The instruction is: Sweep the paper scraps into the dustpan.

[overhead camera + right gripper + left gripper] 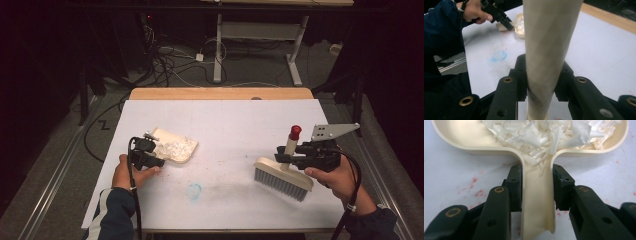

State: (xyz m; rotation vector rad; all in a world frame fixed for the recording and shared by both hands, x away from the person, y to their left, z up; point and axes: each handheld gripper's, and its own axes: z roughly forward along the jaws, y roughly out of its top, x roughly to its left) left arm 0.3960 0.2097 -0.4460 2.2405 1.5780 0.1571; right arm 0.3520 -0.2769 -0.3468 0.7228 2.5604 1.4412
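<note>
A cream dustpan [176,148] lies on the white table cover at the left, holding a heap of white paper shreds [173,147]. My left gripper [145,152] is shut on the dustpan's handle [537,202], its black jaws pressing both sides. The shreds [544,135] spill toward the handle's mouth. At the right, a cream hand brush [282,177] with grey bristles and a red-tipped handle [294,133] rests bristles down on the table. My right gripper [290,156] is shut on the brush handle [549,45], which stands upright between its jaws.
The table cover [225,125] has a blue smudge [194,190] near the front middle and faint red specks. A wooden table edge [220,93] runs along the back. Cables and desk legs lie on the floor beyond.
</note>
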